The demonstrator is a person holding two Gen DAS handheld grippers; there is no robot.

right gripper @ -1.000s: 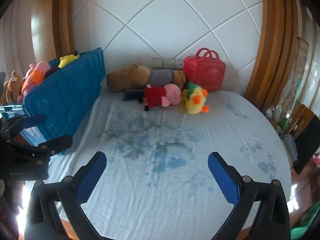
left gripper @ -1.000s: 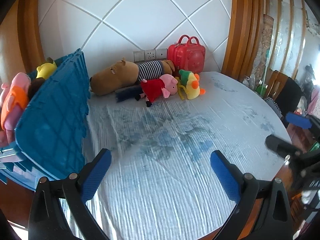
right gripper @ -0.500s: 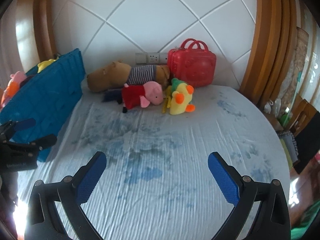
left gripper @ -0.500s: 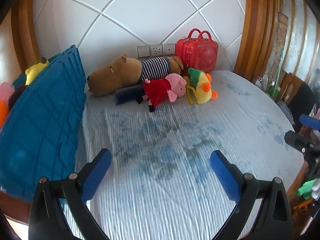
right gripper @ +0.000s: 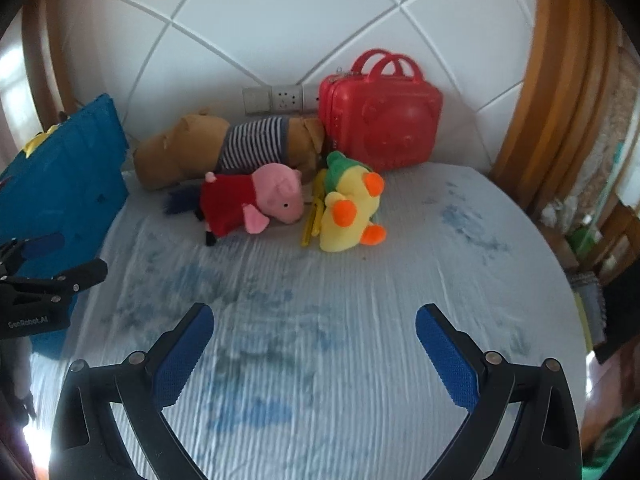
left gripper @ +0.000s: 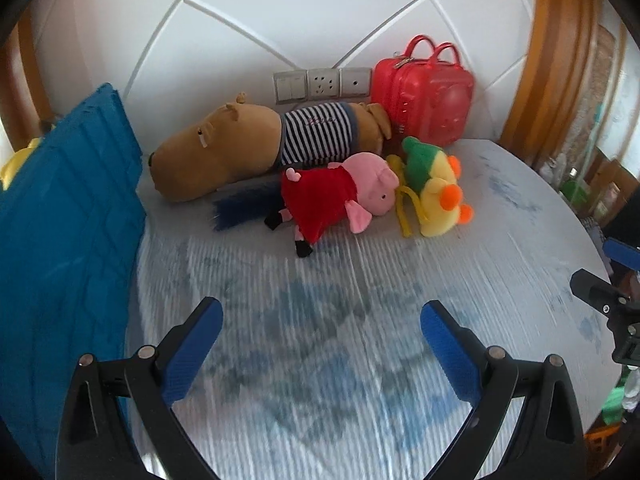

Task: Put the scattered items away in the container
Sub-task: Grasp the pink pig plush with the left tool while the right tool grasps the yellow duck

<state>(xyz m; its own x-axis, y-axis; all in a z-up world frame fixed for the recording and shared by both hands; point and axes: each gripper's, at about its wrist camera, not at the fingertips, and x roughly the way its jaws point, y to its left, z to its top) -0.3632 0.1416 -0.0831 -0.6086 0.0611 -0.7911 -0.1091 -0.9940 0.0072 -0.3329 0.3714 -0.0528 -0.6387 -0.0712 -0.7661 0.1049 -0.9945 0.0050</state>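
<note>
A pink pig plush in a red dress [left gripper: 336, 196] [right gripper: 256, 204] lies on the cloth-covered table, beside a yellow duck plush with a green hat [left gripper: 436, 196] [right gripper: 348, 208]. Behind them rests a long brown plush in a striped shirt [left gripper: 248, 148] [right gripper: 224, 148], and a red toy suitcase [left gripper: 424, 96] [right gripper: 384, 116] stands at the wall. The blue crate [left gripper: 64, 216] [right gripper: 60, 176] sits at the left with toys in it. My left gripper [left gripper: 320, 320] and right gripper [right gripper: 314, 318] both hang open above the cloth, well short of the toys, with nothing between their fingers.
The round table carries a white cloth with blue blotches [left gripper: 320, 340]. Wall sockets [left gripper: 320, 82] sit behind the toys. A wooden frame [right gripper: 560, 100] rises at the right, with chairs and clutter beyond the table edge.
Both grippers have moved forward toward the toys at the back wall, which now look larger. The left view has swung right, so less of the crate shows. Both stay open.
</note>
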